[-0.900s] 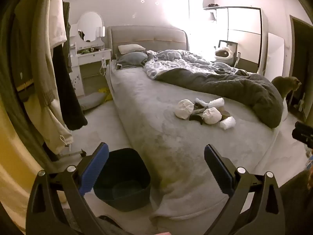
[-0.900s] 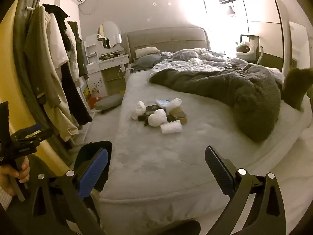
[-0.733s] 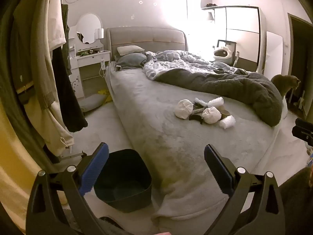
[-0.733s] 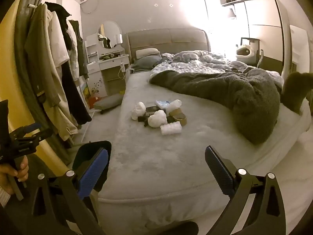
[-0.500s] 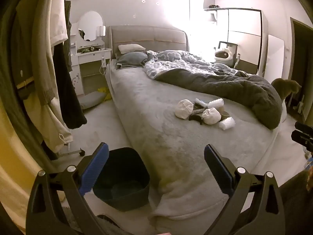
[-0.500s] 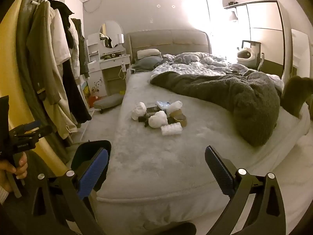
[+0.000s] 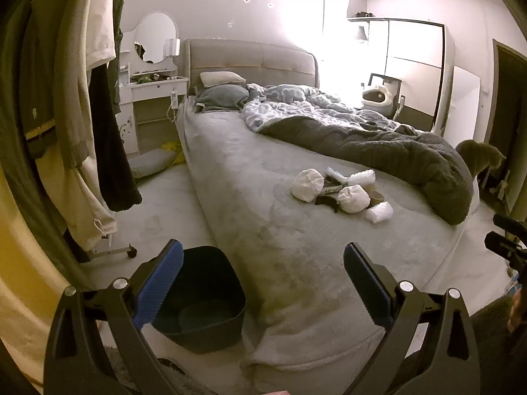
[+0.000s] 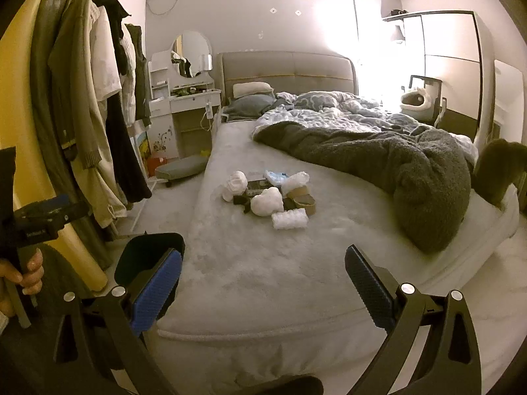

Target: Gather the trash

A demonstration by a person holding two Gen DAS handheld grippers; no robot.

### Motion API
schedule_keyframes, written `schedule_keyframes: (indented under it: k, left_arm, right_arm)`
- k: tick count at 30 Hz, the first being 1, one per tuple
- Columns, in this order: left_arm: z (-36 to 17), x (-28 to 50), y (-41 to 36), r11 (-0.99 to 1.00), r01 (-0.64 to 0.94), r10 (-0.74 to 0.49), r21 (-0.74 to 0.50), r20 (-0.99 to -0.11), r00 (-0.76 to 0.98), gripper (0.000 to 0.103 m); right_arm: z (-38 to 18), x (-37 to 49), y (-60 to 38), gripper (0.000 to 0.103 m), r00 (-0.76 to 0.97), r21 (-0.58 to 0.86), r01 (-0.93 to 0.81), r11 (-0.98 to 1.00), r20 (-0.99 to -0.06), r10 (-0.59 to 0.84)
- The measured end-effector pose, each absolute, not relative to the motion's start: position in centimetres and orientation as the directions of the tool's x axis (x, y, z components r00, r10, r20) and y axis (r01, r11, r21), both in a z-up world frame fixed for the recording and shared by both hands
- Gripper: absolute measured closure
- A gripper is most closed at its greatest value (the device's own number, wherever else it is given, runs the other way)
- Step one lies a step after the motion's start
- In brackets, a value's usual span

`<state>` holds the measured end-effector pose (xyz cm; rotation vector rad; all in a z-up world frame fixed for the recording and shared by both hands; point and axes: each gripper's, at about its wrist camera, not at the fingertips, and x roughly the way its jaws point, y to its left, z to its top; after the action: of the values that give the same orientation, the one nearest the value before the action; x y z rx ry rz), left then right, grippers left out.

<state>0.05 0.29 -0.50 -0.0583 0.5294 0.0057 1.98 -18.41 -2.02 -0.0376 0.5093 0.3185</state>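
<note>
A small heap of trash (image 7: pixel 342 191) (image 8: pixel 270 197) lies on the grey bed (image 7: pixel 263 197) (image 8: pixel 263 263): crumpled white paper balls, a bubble-wrap roll (image 8: pixel 290 219), a tape roll (image 8: pixel 304 201) and dark scraps. A dark bin (image 7: pixel 204 302) (image 8: pixel 148 256) stands on the floor by the bed's near left corner. My left gripper (image 7: pixel 262 279) is open above the bed's corner, far short of the heap, nothing between its blue pads. My right gripper (image 8: pixel 263 279) is open too, over the foot of the bed, empty.
A dark blanket (image 8: pixel 395 168) is bunched on the bed's right side. Clothes (image 8: pixel 98 115) hang on a rack at the left, beside a white dressing table (image 8: pixel 184 105). A wardrobe (image 7: pixel 411 65) stands at the back right. A hand (image 8: pixel 19 273) holds the left gripper's handle.
Both views have shifted only slightly; the bed and trash heap sit almost where they were. Both grippers stay wide open and empty.
</note>
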Motion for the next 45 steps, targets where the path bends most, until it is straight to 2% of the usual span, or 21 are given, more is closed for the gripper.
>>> schedule_keyframes:
  k: [45]
  left_arm:
    - [-0.70, 0.21, 0.19, 0.998, -0.008, -0.022, -0.057, -0.510, 0.860, 0.003]
  right_arm:
    - [-2.12, 2.00, -18.68, 0.003, 0.827, 0.051, -0.307, 0.950, -0.479, 0.293]
